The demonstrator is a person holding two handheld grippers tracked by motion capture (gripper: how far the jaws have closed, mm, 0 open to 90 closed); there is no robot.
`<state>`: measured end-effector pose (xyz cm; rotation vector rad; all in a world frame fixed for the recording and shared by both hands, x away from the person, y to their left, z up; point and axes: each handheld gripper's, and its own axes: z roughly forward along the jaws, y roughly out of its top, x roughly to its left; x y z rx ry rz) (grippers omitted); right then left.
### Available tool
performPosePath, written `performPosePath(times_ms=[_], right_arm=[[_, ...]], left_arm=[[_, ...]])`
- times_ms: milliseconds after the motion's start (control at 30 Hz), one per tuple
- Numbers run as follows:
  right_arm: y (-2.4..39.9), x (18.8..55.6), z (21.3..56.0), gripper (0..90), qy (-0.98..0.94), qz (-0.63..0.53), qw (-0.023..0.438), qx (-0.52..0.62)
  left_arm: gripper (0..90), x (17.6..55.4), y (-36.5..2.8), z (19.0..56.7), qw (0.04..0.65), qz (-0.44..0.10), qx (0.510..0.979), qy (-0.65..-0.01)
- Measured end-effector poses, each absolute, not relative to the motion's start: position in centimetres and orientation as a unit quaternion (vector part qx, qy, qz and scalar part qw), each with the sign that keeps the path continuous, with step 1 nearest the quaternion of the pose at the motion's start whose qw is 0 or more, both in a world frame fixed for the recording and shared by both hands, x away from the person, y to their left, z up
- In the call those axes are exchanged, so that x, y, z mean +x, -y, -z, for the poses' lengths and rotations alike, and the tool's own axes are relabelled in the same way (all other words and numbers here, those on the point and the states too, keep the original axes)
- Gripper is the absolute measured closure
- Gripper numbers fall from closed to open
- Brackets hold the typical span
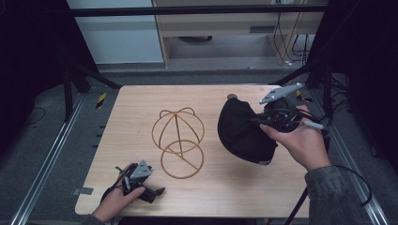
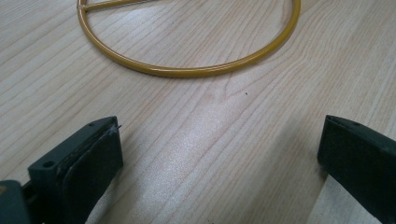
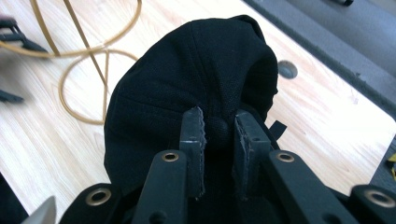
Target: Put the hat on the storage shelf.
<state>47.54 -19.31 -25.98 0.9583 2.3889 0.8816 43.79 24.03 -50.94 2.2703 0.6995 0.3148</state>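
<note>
Your right gripper (image 3: pixel 219 128) pinches the black fabric cap (image 1: pixel 241 131) at its crown, at 3 o'clock of the yellow wire dome stand (image 1: pixel 178 143). The cap is lifted but not yet on the stand. Left gripper (image 2: pixel 219 154) rests open.

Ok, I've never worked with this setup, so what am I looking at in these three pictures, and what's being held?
There is no robot arm here: a person holds a hand-held gripper in each hand at a wooden table. The high view looks down from above the person's side. The other two pictures come from cameras riding on each gripper, looking along its black jaws. On the table stands a yellow wire hat stand. The right hand-held gripper is shut on a black cap, pinching the fabric at its crown and holding it above the table. The left hand-held gripper rests low near the stand's base ring, jaws wide apart, holding nothing.
</note>
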Motion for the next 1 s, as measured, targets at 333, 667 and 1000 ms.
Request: performPosePath(times_ms=[333,667,1000], right_arm=[[19.2,46.9,23.6,75.8,-0.836,-0.368,0.229,0.336],[18.4,45.9,21.8,75.9,-0.82,-0.411,0.235,0.321],[17.3,45.3,20.7,75.9,-0.813,-0.439,0.233,0.304]], left_arm=[[0.0,43.8,-24.0,50.9,0.363,-0.122,0.883,-0.272],[0.0,43.8,-24.0,50.9,0.363,-0.122,0.883,-0.272],[0.0,43.8,-24.0,50.9,0.363,-0.122,0.883,-0.272]])
